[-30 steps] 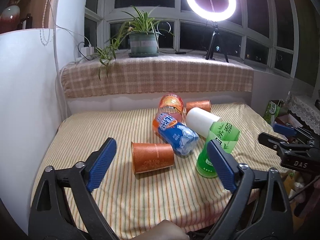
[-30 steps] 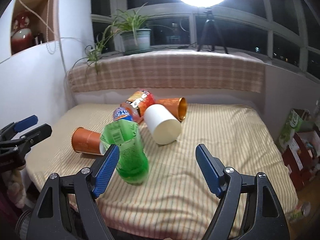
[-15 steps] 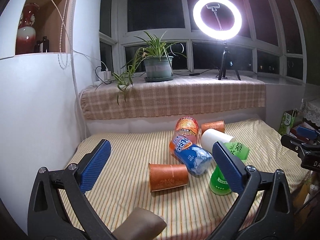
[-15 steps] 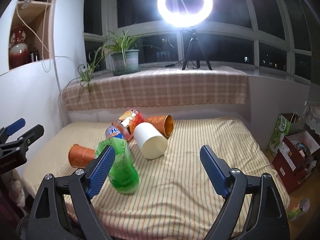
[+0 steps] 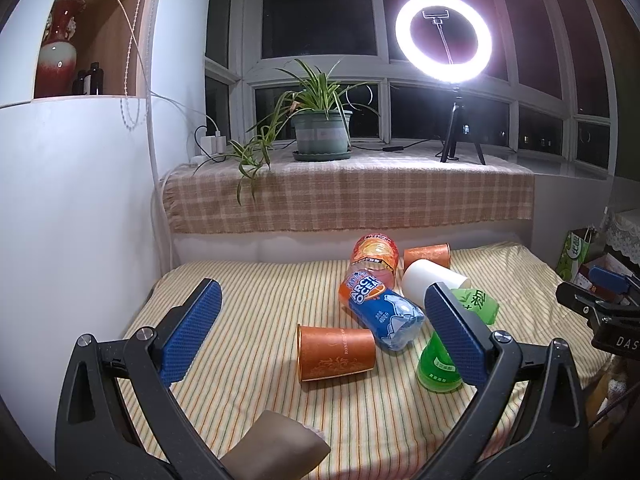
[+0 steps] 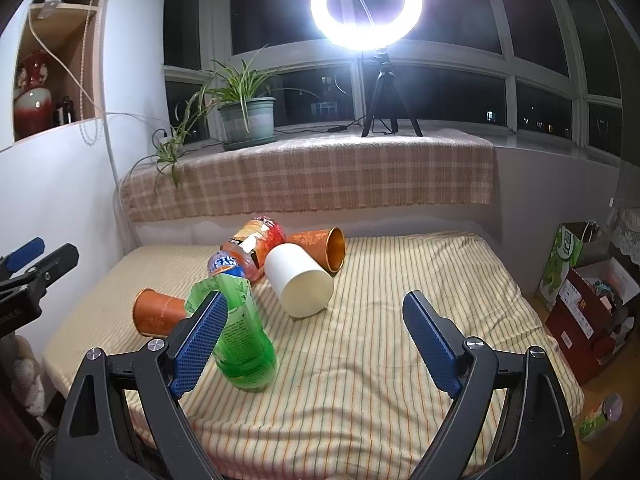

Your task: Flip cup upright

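Three cups lie on their sides on the striped bed. An orange paper cup [image 5: 336,352] lies nearest, also in the right wrist view [image 6: 158,314]. A white cup [image 5: 432,282] [image 6: 300,282] lies in the middle. A second orange cup [image 5: 426,256] [image 6: 320,248] lies at the back, gold inside showing. My left gripper [image 5: 320,336] is open and empty, held back over the near edge. My right gripper [image 6: 316,344] is open and empty, also held back from the cups.
A green bottle [image 5: 452,344] [image 6: 240,340], a blue-label bottle [image 5: 380,314] and an orange-label bottle [image 5: 374,256] lie among the cups. A plaid-covered sill with a potted plant [image 5: 320,132] and ring light [image 5: 444,38] stands behind. Boxes [image 6: 588,304] sit right of the bed.
Both grippers have pulled back and tilted up, so the cups look smaller and lower. Nothing on the bed has moved. Both grippers stay open.
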Tool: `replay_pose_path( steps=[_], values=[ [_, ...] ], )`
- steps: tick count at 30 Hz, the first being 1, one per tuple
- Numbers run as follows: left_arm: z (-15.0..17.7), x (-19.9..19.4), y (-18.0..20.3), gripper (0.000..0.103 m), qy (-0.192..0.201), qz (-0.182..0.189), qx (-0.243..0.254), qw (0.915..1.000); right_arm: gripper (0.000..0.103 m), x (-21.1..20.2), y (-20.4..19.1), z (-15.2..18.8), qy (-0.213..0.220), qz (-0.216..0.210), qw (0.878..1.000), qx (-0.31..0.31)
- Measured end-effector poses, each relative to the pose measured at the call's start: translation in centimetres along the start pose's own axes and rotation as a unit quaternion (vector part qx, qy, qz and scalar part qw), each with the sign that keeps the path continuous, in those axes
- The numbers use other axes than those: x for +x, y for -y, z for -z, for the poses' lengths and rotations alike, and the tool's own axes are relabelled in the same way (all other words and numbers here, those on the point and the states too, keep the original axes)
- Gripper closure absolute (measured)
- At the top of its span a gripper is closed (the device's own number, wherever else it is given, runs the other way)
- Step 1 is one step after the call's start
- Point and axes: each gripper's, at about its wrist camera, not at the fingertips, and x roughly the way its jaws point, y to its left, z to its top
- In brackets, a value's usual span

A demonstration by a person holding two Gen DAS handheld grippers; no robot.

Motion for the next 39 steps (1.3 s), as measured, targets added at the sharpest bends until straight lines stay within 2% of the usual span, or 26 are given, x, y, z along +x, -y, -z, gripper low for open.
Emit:
replay_pose_path(
  steps=[39],
  values=[
    [0.2, 0.0, -1.2, 0.0, -0.004, -0.003, -0.005, 1.0, 0.014, 0.7, 0.0, 0.3, -0.013, 0.001, 1.0, 0.006]
  ],
)
